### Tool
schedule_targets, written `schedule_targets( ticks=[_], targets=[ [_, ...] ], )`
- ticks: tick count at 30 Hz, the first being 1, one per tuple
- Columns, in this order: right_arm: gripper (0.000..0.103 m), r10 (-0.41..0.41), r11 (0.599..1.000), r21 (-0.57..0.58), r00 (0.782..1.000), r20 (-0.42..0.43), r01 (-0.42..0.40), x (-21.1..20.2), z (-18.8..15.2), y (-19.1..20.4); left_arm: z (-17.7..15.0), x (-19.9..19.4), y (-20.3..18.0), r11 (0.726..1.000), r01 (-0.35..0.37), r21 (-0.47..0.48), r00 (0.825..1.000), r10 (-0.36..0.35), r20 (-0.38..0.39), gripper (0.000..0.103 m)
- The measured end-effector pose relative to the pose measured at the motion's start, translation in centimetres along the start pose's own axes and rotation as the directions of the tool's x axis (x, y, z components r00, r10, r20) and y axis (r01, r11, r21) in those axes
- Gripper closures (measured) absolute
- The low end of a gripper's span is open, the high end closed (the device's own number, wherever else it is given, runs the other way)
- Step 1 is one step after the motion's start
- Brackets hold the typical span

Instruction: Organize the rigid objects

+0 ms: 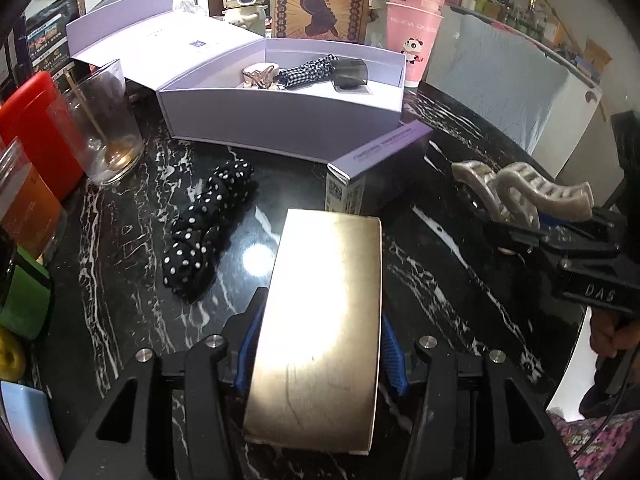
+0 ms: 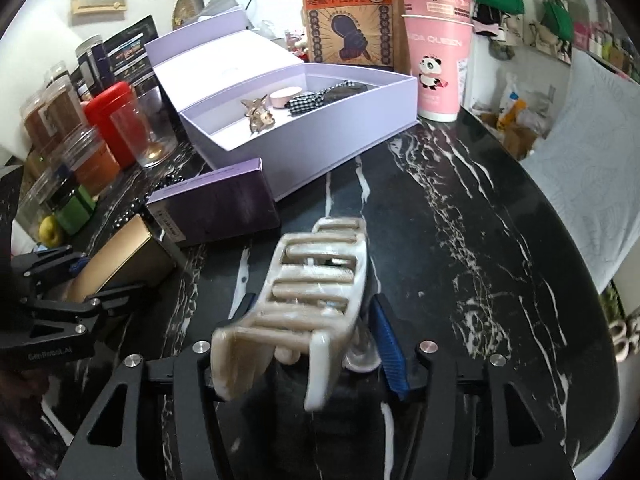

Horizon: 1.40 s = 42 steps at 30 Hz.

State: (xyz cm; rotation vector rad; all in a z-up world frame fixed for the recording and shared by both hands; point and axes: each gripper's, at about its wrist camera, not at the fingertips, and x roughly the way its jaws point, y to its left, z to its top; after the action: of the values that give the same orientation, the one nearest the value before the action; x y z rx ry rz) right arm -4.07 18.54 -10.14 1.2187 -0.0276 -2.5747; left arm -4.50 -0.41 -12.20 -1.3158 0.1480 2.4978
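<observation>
Left gripper (image 1: 320, 344) pinches gold box (image 1: 324, 312) over the table (image 1: 440, 272), right gripper (image 2: 308, 344) pinches hair claw (image 2: 304, 292), both stiff, light, likely slick; tray (image 2: 320, 136) ahead, so hold by flat sides.

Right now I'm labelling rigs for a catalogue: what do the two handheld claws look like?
Both are matte black angular frames with silver round bolts and ribbed blue finger pads. The left claw carries grey "GenRobot.AI" lettering on its side, visible from the right wrist camera. The right claw has raised "DAS" lettering and a thin black cable.
</observation>
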Motion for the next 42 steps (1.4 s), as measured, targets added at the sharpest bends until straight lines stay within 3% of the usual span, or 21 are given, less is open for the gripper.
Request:
schedule_targets(
  ticks=[3,5,6,7,8,15,27,42],
  targets=[
    [0.047,-0.009,1.0,0.003,1.0,0.004,0.009,0.3,0.3,0.0,0.2,0.0,0.2,1.0,0.008,-0.019,1.0,-0.008,-0.003,0.053],
    [0.049,-0.013,1.0,0.009,1.0,0.007,0.013,0.4,0.4,-0.1,0.3,0.0,0.0,1.0,-0.005,-0.019,1.0,0.004,-0.016,0.059],
    [0.053,-0.029,1.0,0.007,1.0,0.009,0.029,0.5,0.4,-0.1,0.3,0.0,-0.1,1.0,-0.01,-0.014,1.0,0.01,-0.022,0.059],
    [0.071,-0.047,0.999,0.0,0.999,0.012,0.047,0.6,0.4,0.0,0.3,0.0,-0.1,1.0,-0.013,-0.019,1.0,0.013,-0.027,0.059],
    [0.076,-0.062,0.998,-0.009,0.998,0.013,0.062,0.6,0.5,0.1,0.3,0.0,-0.1,1.0,-0.014,-0.021,0.999,0.013,-0.03,0.059],
    [0.077,-0.042,0.999,-0.004,0.999,0.007,0.042,0.6,0.4,0.0,0.4,-0.4,0.2,0.996,0.051,-0.078,0.996,-0.056,-0.066,0.059],
    [0.077,0.017,0.999,0.052,1.0,-0.011,-0.016,-0.6,-0.6,0.1,-0.1,-1.5,-0.9,0.995,0.071,-0.068,0.996,-0.075,-0.053,0.059],
    [0.077,0.059,0.998,0.006,0.998,0.025,-0.059,-3.4,-1.3,1.5,1.1,-3.6,-2.6,0.995,0.088,-0.053,0.996,-0.087,0.009,0.059]
  ],
)
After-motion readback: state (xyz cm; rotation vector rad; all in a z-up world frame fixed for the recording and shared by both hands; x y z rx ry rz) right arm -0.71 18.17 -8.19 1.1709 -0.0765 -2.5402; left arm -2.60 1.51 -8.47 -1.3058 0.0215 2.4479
